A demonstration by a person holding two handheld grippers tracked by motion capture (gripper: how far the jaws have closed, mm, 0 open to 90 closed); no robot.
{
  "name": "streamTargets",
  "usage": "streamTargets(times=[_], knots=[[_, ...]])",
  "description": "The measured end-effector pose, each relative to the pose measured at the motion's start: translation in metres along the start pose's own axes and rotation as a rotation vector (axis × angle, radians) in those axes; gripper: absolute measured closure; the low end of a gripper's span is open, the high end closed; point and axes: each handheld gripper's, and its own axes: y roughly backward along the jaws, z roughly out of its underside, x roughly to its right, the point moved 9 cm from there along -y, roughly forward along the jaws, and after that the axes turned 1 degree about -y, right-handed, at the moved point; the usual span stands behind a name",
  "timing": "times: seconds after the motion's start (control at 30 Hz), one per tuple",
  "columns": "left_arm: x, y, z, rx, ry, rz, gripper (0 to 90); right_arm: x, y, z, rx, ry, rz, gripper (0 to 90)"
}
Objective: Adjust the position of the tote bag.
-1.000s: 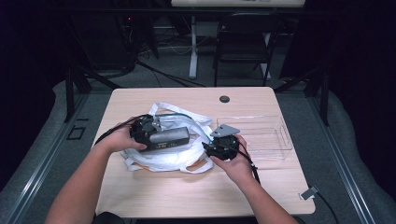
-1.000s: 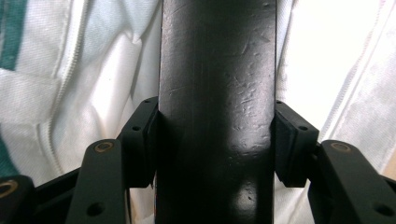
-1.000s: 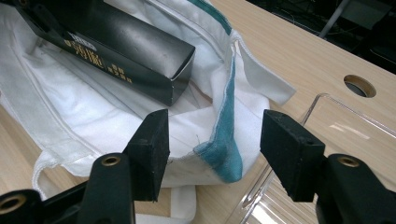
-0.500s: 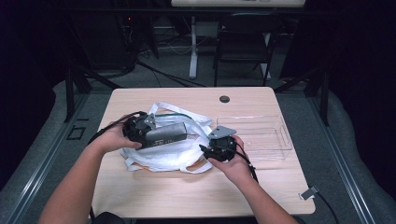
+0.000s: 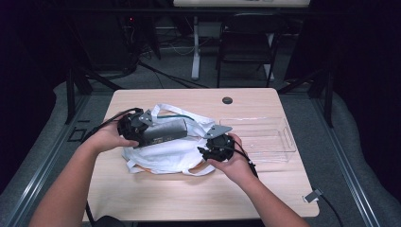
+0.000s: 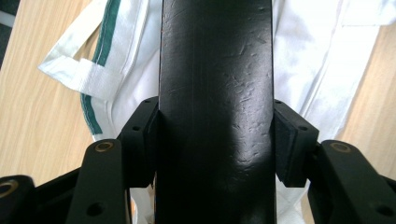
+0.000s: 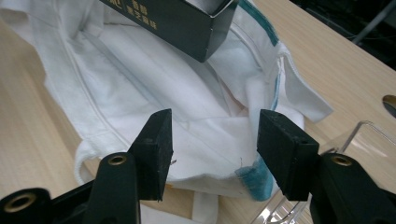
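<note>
A long black box (image 5: 165, 132) hangs slantwise over a white cloth bag (image 5: 165, 153) with green trim. My left gripper (image 5: 147, 134) is shut on the box's near end. In the left gripper view the box (image 6: 215, 93) stands between both pads (image 6: 287, 140), with the bag (image 6: 322, 56) below. My right gripper (image 5: 207, 147) is at the bag's right edge. In the right gripper view it (image 7: 212, 144) stands open over the bag's rim (image 7: 140, 70), pads off the cloth. Its jaws have just been closing. The box's far end (image 7: 177, 18) shows above.
A clear plastic tray (image 5: 274, 137) lies on the wooden table (image 5: 165, 198) just right of the right hand; its corner (image 7: 369, 135) is beside the right jaw. A dark cable hole (image 5: 227, 100) sits near the far edge. A chair stands behind the table.
My left hand has lifted the box a little higher over the bag. The right hand has stayed at the bag's right edge.
</note>
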Motion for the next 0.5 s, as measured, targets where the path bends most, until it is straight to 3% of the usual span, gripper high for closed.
streamTargets(times=[0.1, 0.37, 0.5], knots=[[0.0, 0.002, -0.001, -0.01, -0.006, 0.001, 43.2, -0.001, 0.003, -0.001, -0.009, -0.016, -0.069, 45.3], [-0.001, 0.01, -0.01, -0.005, -0.022, -0.004, 43.2, 0.008, 0.008, 0.003, -0.075, 0.002, -0.099, 40.1], [-0.001, 0.015, -0.016, -0.009, -0.031, -0.003, 43.2, 0.012, 0.013, -0.003, -0.055, 0.0, -0.139, 37.8]])
